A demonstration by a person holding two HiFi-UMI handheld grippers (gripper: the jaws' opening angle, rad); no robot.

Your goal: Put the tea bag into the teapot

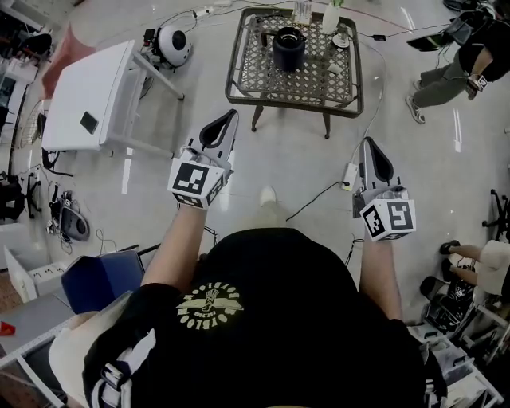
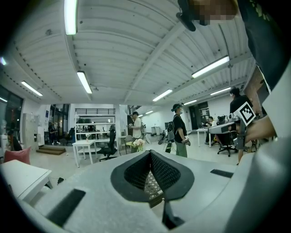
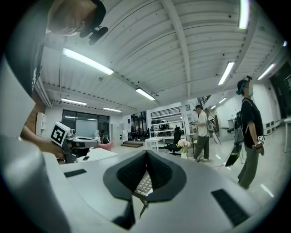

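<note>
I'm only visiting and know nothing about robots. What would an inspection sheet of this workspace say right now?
Surface: metal lattice table, standing ahead of the person.
Job's things: dark teapot on the table; tea bag cannot be made out.
Clutter: white vase and small white items near the teapot.
Grippers: left gripper and right gripper both shut, holding nothing, short of the table.
Cables: power strip with cords on the floor.
Surroundings: white table at left; another person at right.
</note>
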